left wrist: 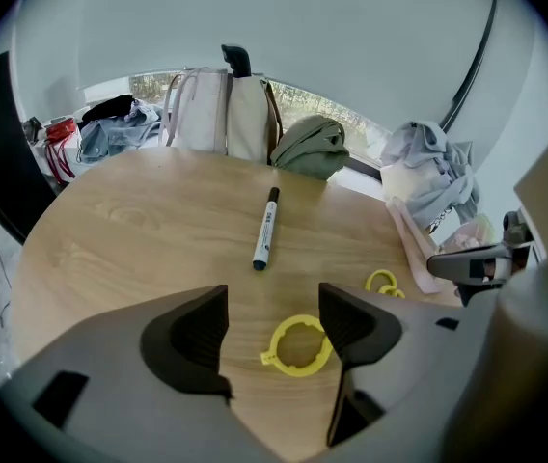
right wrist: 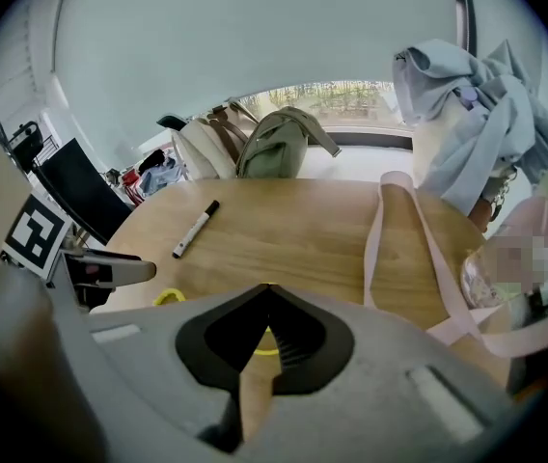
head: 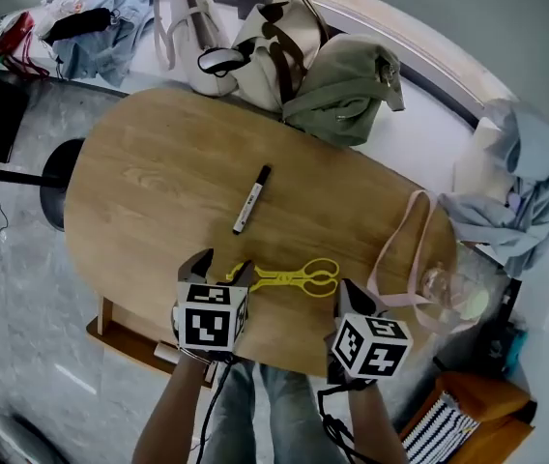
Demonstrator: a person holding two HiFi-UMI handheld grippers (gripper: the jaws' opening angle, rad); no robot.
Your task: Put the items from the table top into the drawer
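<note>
Yellow scissors (head: 289,278) lie flat near the near edge of the wooden table (head: 149,191), with a gripper at each end.
The left gripper (left wrist: 274,321) has its jaws apart on either side of the scissors' left ring. The right gripper (right wrist: 267,292) has its tips together at the right loops; whether it pinches them is unclear. Farther off lies a marker (head: 251,199), and bags (head: 342,85) stand at the far edge.

Wooden table (head: 158,191), marker (head: 251,200), yellow scissors (head: 294,277)
</note>
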